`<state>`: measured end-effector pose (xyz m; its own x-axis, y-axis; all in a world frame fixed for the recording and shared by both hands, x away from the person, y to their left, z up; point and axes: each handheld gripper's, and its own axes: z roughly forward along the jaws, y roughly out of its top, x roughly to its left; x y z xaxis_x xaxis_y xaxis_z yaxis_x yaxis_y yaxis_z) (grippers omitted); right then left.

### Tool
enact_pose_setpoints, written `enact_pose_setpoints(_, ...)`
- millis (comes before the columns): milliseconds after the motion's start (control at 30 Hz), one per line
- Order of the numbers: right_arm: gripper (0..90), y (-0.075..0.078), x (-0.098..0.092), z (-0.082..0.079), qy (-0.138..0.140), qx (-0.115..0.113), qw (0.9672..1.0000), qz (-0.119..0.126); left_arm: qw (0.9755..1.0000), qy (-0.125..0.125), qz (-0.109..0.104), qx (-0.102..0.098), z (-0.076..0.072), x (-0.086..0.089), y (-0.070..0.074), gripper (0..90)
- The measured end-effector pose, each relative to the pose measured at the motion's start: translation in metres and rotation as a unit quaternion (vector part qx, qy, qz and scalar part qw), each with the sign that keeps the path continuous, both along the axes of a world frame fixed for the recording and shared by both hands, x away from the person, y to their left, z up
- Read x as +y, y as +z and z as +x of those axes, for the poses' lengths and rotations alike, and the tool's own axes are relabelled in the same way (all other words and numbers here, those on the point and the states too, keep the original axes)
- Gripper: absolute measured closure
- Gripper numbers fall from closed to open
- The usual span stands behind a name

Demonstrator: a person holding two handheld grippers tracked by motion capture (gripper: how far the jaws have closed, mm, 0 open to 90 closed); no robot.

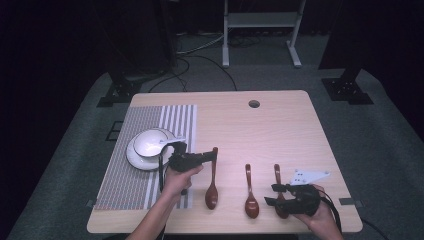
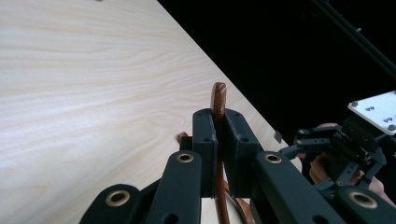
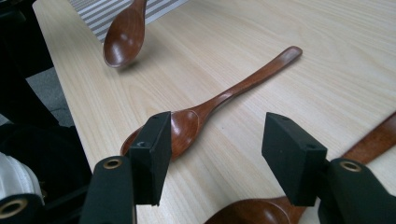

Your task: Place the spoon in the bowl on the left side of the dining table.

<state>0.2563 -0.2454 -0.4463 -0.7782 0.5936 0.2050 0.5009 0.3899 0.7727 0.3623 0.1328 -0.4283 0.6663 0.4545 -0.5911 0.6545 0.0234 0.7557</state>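
**Wooden spoon pinched, bowl is the place to drop it**

High view: left gripper (image 1: 214,156) pinches the handle of the left spoon (image 1: 212,192), its bowl end hanging at about 6 o'clock over the table (image 1: 280,120). The white bowl (image 1: 148,142) waits at 9 o'clock on the striped mat (image 1: 127,185).

Left gripper view: pads pressed tight on the handle, tip poking out at 12. I'd keep that squeeze and swing slowly.

Right gripper view: right gripper (image 3: 219,140) is spread, nothing between its jaws, middle spoon (image 3: 219,100) lying past it. Keep it parked.

Dark room w/ grey carpet (image 1: 380,135), white stand (image 1: 260,22) behind.
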Motion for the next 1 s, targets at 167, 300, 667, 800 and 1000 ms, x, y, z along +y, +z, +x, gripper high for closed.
enact_pose_setpoints(167,40.9,0.001,-0.008,-0.003,-0.008,0.003,0.9996,0.028,0.9998,0.013,0.012,-0.011,0.005,0.006,0.01,84.2)
enact_pose_setpoints(300,40.9,0.003,-0.012,-0.004,-0.015,0.001,0.9991,0.04,0.9995,0.021,0.017,-0.018,0.009,0.013,0.017,84.2)
enact_pose_setpoints(667,40.9,0.004,-0.021,-0.004,-0.032,0.0,0.9978,0.058,0.999,0.032,0.022,-0.024,0.016,0.024,0.029,84.2)
enact_pose_setpoints(800,41.0,0.003,-0.024,-0.004,-0.036,0.001,0.9973,0.064,0.9984,0.035,0.033,-0.03,0.019,0.027,0.036,84.2)
enact_pose_setpoints(1000,41.0,0.002,-0.026,-0.005,-0.039,0.001,0.9971,0.065,0.9975,0.05,0.034,-0.036,0.027,0.036,0.048,84.2)
